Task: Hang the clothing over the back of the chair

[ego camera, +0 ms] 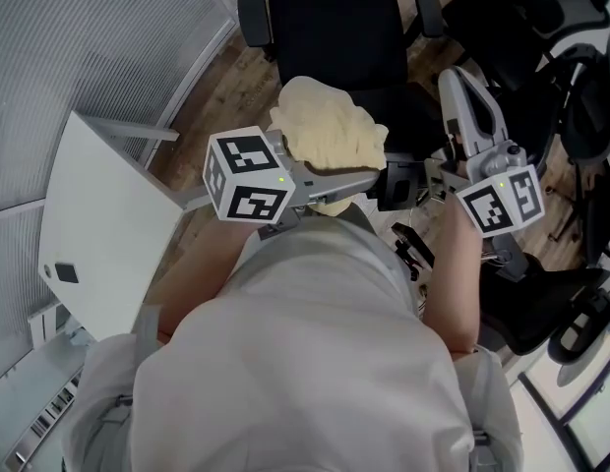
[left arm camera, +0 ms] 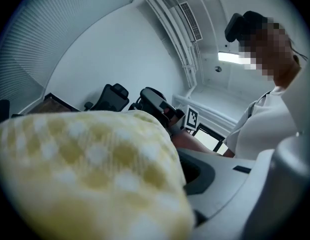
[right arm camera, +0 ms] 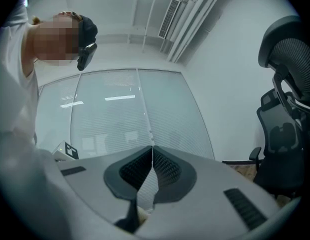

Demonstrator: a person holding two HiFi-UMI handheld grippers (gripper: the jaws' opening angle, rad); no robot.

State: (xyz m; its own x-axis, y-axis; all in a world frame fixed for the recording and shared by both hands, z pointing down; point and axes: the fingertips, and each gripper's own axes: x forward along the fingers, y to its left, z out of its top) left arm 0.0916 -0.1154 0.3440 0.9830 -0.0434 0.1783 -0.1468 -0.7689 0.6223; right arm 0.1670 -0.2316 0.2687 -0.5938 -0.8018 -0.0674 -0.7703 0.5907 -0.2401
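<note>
- The clothing (ego camera: 325, 131), a bunched cream-and-yellow checked cloth, sits heaped on the left gripper (ego camera: 369, 180). From the head view it is over the near edge of the black chair (ego camera: 335, 28).
- The left gripper's fingers (left arm camera: 255, 184) stand apart. The cloth fills the space between them and buries one, while the other's dark pad shows bare beside it.
- The right gripper (right arm camera: 152, 151) is held off to the side, clear of the cloth, its fingers pressed together on nothing.
- A white desk (ego camera: 98, 234) stands to the left and more black chairs (ego camera: 541, 47) to the right, on a wooden floor (ego camera: 226, 87).
</note>
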